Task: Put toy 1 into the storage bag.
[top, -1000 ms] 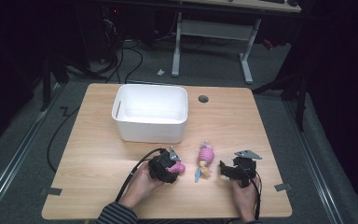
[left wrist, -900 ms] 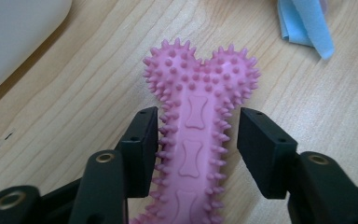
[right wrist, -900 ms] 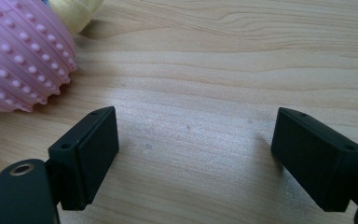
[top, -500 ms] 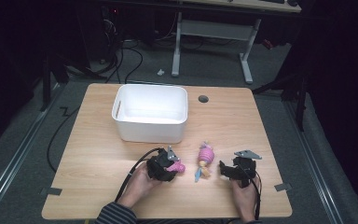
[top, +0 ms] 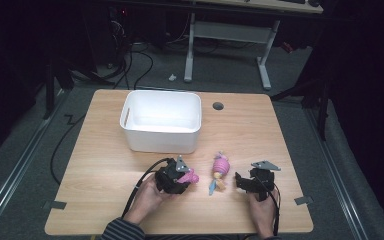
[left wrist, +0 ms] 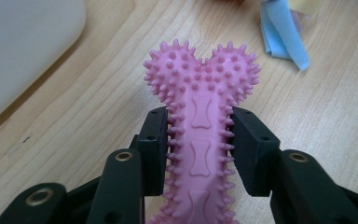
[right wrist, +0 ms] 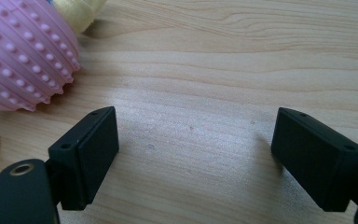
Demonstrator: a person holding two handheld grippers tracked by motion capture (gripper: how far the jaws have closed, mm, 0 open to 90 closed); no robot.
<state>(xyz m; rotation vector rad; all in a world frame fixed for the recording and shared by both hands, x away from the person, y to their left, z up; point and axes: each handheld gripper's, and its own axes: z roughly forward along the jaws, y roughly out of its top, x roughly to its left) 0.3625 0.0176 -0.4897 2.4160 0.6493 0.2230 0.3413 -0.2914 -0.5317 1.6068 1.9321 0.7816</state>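
Observation:
My left gripper [top: 184, 176] [left wrist: 200, 149] is shut on a pink spiky bone toy [left wrist: 201, 121] [top: 190, 176], jaws pressed on both sides of its shaft, low over the table. A pink ribbed ball toy with yellow and blue tassels [top: 220, 170] lies between the two grippers; its ball end [right wrist: 21, 51] shows at the upper left of the right gripper view. My right gripper [top: 241, 181] [right wrist: 196, 149] rests open near the front right of the table, with bare wood between its jaws.
A white bin [top: 162, 121] stands behind the grippers at the table's middle, its corner [left wrist: 23, 51] close at the left gripper's upper left. A cable hole [top: 218, 106] lies right of the bin. The wooden table [top: 290, 135] has bare room on both sides.

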